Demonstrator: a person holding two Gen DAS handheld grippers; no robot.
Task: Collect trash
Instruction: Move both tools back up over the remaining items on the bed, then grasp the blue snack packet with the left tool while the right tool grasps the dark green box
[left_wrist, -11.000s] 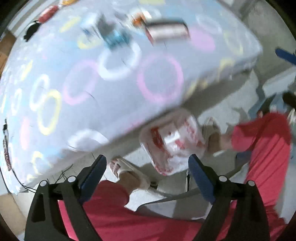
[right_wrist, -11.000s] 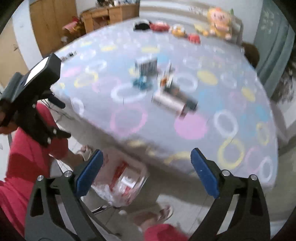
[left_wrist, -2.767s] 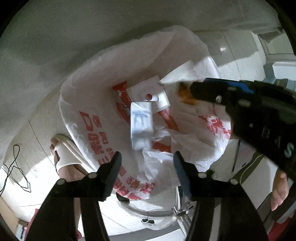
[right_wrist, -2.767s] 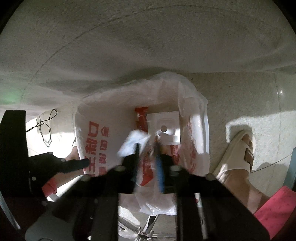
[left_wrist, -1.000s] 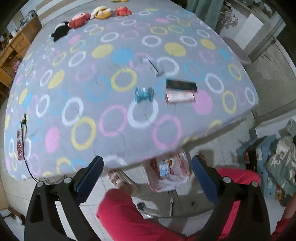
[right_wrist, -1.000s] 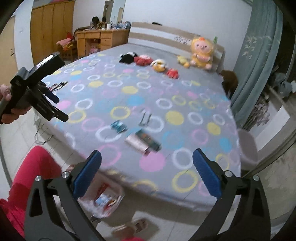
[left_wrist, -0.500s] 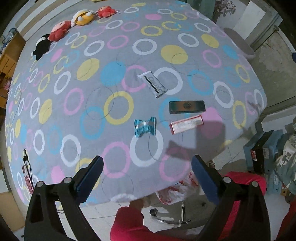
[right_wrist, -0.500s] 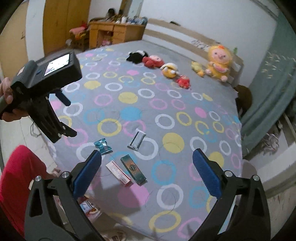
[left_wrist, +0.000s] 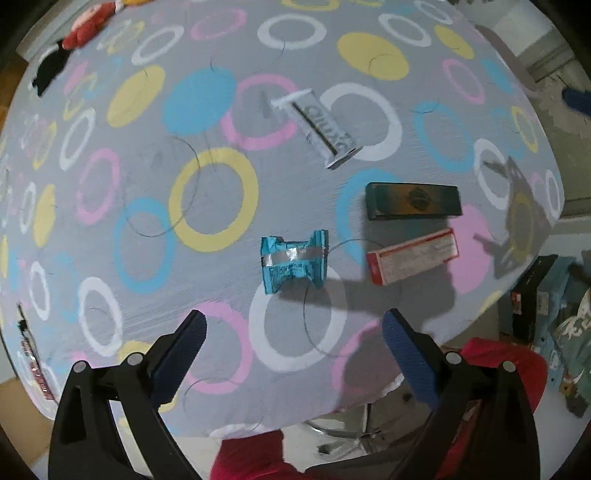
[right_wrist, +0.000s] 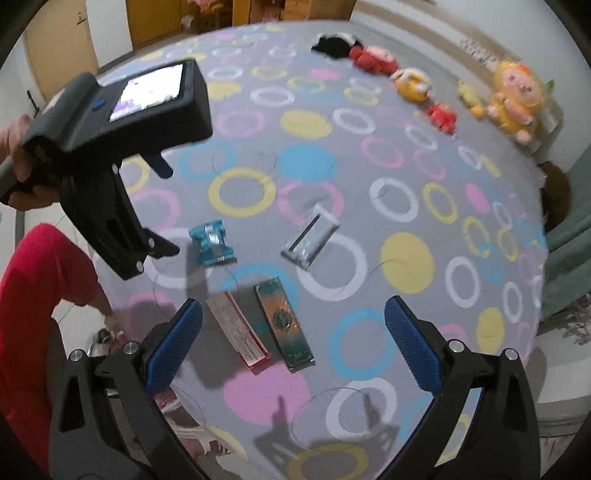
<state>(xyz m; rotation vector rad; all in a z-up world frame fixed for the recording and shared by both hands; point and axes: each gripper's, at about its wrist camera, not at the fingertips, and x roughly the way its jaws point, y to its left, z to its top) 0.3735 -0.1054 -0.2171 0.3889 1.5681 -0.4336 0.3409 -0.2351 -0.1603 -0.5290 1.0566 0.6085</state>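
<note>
Several pieces of trash lie on the grey ring-patterned bed cover (left_wrist: 110, 258). A crumpled blue wrapper (left_wrist: 293, 260) (right_wrist: 211, 242) sits just beyond my left gripper (left_wrist: 293, 328), which hangs open above it with nothing between its fingers. To its right lie a red-and-white box (left_wrist: 412, 255) (right_wrist: 237, 330) and a dark green box (left_wrist: 413, 201) (right_wrist: 284, 323). A silver packet (left_wrist: 320, 127) (right_wrist: 309, 237) lies farther back. My right gripper (right_wrist: 293, 332) is open and empty above the two boxes. The left gripper's body (right_wrist: 110, 155) shows in the right wrist view, above the blue wrapper.
Plush toys (right_wrist: 511, 98) line the far side of the bed. A person's red trousers (right_wrist: 33, 295) and the white trash bag (right_wrist: 173, 402) are at the near bed edge. Wooden furniture (right_wrist: 258, 9) stands behind. Boxes and clothes (left_wrist: 554, 295) lie on the floor at right.
Both grippers have come down closer to the bed. The wrapper and boxes now loom larger and sit nearer the open fingers. Earlier, both were over the trash bag.
</note>
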